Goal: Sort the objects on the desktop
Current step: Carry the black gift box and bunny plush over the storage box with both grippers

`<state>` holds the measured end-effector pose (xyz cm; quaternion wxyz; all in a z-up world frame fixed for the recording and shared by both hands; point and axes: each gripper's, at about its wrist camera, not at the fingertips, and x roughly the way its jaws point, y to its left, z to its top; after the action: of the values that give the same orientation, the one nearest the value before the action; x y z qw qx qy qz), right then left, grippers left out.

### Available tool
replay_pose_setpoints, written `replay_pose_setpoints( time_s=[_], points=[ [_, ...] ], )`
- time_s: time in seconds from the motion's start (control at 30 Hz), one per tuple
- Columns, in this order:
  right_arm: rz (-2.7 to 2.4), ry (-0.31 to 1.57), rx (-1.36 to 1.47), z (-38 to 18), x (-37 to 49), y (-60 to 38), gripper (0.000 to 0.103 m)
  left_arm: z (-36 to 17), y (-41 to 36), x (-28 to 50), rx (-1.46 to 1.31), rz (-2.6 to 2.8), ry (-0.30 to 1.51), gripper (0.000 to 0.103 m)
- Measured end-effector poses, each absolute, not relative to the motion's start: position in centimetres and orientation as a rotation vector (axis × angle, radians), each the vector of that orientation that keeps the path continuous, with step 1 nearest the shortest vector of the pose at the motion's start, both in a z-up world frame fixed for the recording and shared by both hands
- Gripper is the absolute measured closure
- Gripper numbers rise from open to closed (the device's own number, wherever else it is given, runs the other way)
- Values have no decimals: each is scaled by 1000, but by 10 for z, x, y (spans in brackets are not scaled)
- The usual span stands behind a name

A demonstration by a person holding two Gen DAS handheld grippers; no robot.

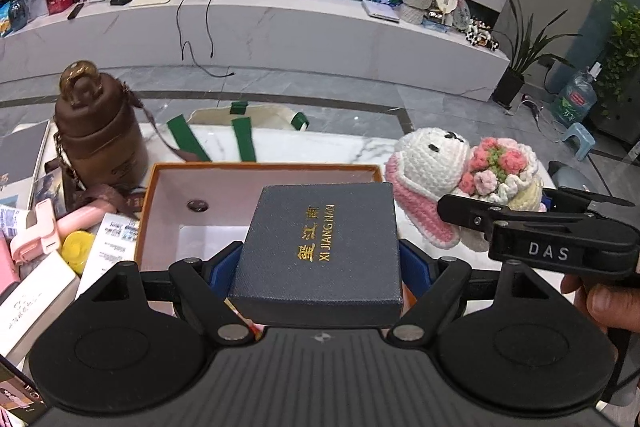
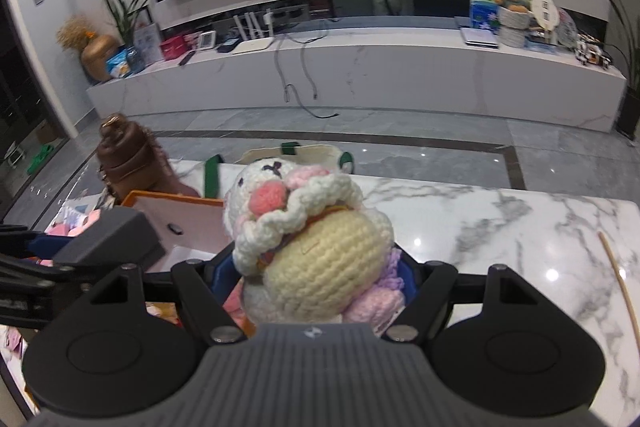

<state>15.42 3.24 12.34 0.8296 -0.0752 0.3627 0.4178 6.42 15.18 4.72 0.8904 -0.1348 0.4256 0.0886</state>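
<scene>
My left gripper (image 1: 320, 263) is shut on a dark grey gift box (image 1: 320, 247) with gold lettering, held just above the near edge of an open orange box (image 1: 168, 187) with a pale lining. My right gripper (image 2: 320, 275) is shut on a crocheted white rabbit doll (image 2: 320, 259) with pink flowers and a cream body. In the left wrist view the rabbit doll (image 1: 436, 163) and the right gripper (image 1: 552, 227) appear to the right of the orange box. In the right wrist view the grey gift box (image 2: 116, 235) and the orange box (image 2: 176, 203) lie at left.
A brown bottle bag (image 1: 96, 131) stands left of the orange box. A white tote with green straps (image 1: 240, 131) lies behind it. Books, a pink object and a yellow cap (image 1: 78, 251) crowd the left side. The marble table (image 2: 500, 227) stretches right, with a thin wooden stick (image 2: 620, 283).
</scene>
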Motion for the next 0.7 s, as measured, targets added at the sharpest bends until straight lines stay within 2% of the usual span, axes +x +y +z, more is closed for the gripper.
replay_pose_setpoints(
  time_s=[0.7],
  points=[
    [945,752,-283,103,120,78,27,13,181,52,-207,235,981,9]
  ],
)
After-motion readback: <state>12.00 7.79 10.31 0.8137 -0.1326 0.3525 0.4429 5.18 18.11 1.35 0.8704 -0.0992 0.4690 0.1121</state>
